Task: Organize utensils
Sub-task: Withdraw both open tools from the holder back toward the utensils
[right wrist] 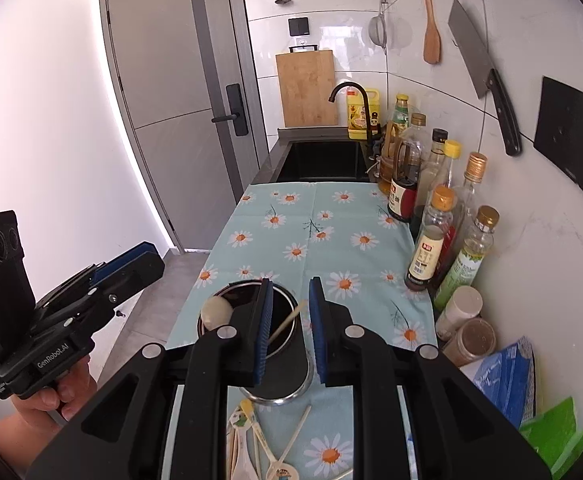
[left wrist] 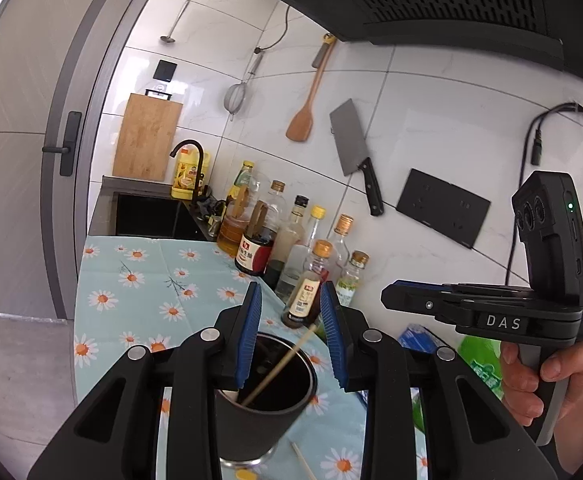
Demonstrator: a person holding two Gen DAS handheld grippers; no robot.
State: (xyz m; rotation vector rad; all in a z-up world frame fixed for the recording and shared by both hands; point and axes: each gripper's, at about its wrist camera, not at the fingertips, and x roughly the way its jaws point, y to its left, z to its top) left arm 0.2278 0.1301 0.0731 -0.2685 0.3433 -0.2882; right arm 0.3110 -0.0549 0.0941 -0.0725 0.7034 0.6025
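While both grippers hang narrowly parted and empty, loose spoons [right wrist: 247,452] lie lengthwise at the tabletop's near edge, just below the right gripper [right wrist: 289,328], before the holder [right wrist: 287,376].

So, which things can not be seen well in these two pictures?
- Inside of the dark round metal utensil holder: left wrist view, dark interior and blue jaw pads hide what lies beside the one wooden chopstick.
- Loose pale spoons and chopsticks on the daisy cloth: right wrist view, cut off by the bottom edge and the gripper body.
- Bottle labels: too small to read.
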